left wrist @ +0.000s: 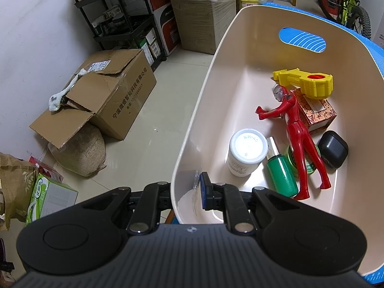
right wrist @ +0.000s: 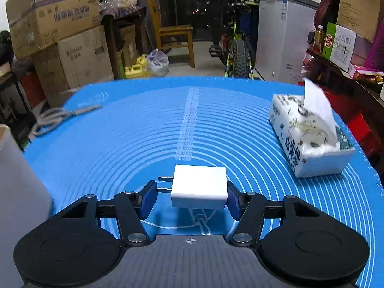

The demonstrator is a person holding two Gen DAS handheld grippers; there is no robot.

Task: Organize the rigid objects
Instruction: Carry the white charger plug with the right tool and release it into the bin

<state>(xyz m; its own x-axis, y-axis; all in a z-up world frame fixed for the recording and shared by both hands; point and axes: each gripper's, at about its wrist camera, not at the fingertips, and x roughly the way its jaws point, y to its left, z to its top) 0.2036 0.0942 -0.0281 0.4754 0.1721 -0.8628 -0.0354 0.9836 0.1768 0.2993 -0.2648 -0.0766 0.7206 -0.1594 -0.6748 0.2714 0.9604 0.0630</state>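
- We see the left gripper (left wrist: 187, 188) clamped on the near wall of the beige bin (left wrist: 199, 110): one blue pad sits inside the wall, the other finger outside it, so the jaws are closed on the bin wall.
- Inside the bin we count a red action figure (left wrist: 296, 134) lying across the floor, a yellow plastic toy (left wrist: 304, 81) resting on a patterned red box (left wrist: 316, 112), a white jar (left wrist: 247, 153), a green bottle (left wrist: 280, 170), a black earbud case (left wrist: 332, 148), and a green tin (left wrist: 309, 160) under the figure's legs.
- The right gripper (right wrist: 190, 198) holds a white charger plug (right wrist: 199, 189) between its blue pads, its prongs pointing toward the left pad. The jaws are closed on the plug.
- We think the plug is lifted just off the blue mat (right wrist: 120, 144), though the view does not settle whether it touches.
- On the mat, scissors (right wrist: 57, 117) lie at the far left edge, blurred; a tissue pack (right wrist: 309, 141) sits at the right, well apart from the plug.
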